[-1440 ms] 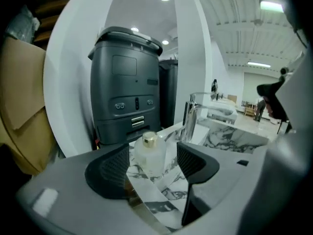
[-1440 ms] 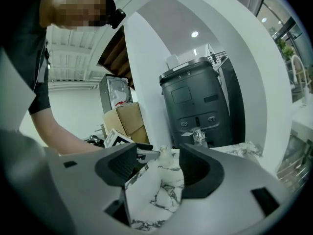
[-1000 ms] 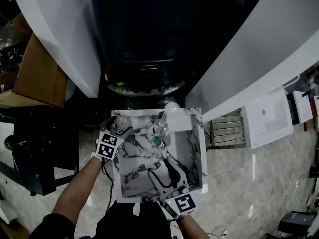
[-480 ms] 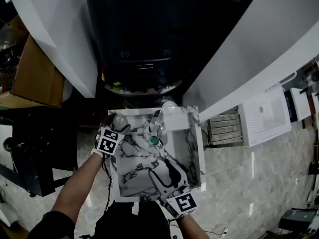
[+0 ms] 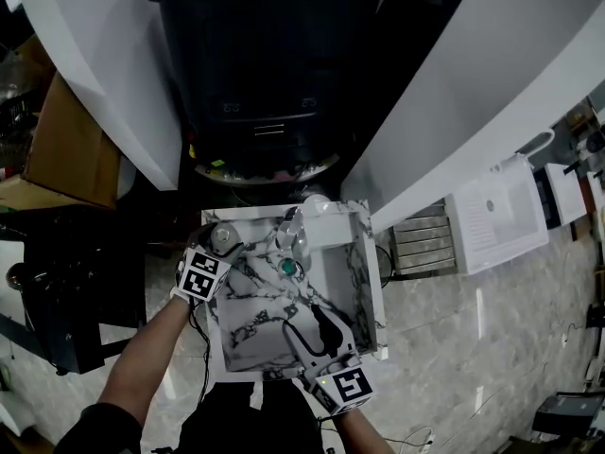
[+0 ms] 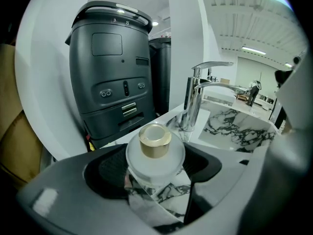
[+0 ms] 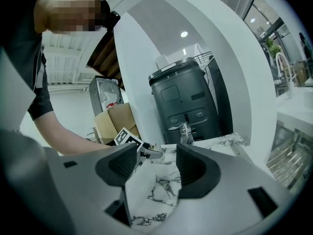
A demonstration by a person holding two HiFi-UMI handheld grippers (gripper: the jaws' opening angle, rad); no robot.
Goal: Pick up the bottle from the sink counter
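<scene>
Between left hand-held gripper jaws, bottle clamped; head view: cap only.

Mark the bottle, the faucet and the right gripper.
bottle (image 6: 155, 140), left gripper view, on its gold cap.
faucet (image 6: 191, 106), left gripper view, on its upright chrome body.
right gripper (image 7: 155, 163), right gripper view, between its open jaws.

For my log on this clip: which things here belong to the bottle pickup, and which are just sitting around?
Part of the job:
- bottle, gold-capped, clamped between the jaws of the left gripper
- marble sink counter

Just there:
- faucet
- dark grey machine
- cardboard box
- right gripper, open and empty over the basin
</scene>
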